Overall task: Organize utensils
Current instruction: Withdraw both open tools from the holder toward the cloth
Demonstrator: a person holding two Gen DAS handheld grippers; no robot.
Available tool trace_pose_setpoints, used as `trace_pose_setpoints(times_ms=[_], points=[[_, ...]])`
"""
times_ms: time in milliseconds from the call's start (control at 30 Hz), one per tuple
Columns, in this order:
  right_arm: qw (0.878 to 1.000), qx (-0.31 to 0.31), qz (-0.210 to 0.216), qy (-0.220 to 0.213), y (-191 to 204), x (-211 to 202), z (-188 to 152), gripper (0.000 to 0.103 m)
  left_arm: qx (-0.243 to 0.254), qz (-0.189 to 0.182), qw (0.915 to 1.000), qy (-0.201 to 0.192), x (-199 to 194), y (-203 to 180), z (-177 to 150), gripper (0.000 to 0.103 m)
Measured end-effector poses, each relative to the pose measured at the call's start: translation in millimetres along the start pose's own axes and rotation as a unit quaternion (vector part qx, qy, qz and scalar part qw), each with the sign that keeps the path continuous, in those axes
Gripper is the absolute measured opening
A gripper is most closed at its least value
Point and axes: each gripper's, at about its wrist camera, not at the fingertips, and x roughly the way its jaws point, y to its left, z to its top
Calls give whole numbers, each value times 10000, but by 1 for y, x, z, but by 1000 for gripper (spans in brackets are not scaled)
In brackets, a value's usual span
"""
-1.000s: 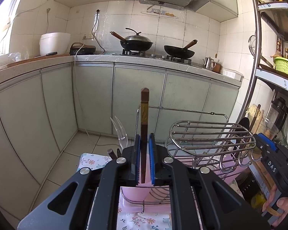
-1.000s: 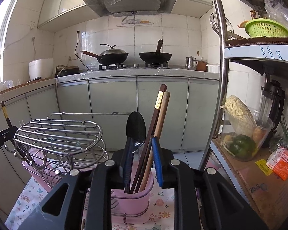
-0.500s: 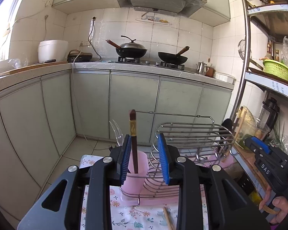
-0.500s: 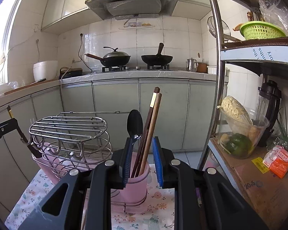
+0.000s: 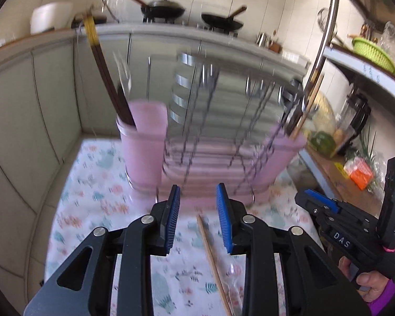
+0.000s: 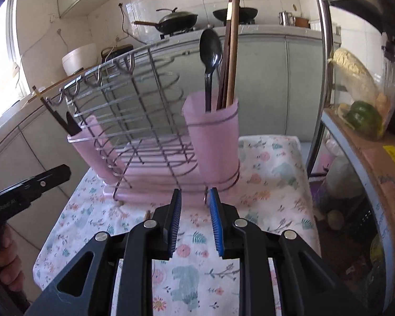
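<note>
**Both jaws empty, chopstick loose on the cloth**

Your left gripper (image 5: 198, 218) and right gripper (image 6: 194, 222) both stand parted, holding nothing. A light chopstick (image 5: 212, 258) lies on the floral cloth (image 5: 92, 210) below your left jaws; dark chopsticks (image 5: 110, 89) stand in the left pink cup (image 5: 144, 152).

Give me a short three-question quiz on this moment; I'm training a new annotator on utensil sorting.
1. True or false: the left gripper is shut on a chopstick.
2. Which utensil stands with the chopsticks in the right-hand pink cup? A) black spoon B) whisk C) knife
3. Fill in: a light wooden chopstick lies on the floral ____.

Key: 1. False, its jaws stand open and empty. 2. A, the black spoon. 3. Cloth.
</note>
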Motion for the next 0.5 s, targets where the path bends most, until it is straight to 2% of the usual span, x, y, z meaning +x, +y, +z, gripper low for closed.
trace_pose_setpoints(times_ms=[200, 333, 500], points=[[9966, 77, 471, 671, 2, 19, -27, 21, 54, -36, 9968, 792, 43, -5, -24, 28], [9885, 339, 928, 1148, -2, 33, -33, 21, -143, -144, 9896, 1422, 74, -2, -30, 28], [9769, 528, 1292, 1615, -7, 45, -42, 21, -262, -129, 9822, 1858, 102, -3, -32, 28]])
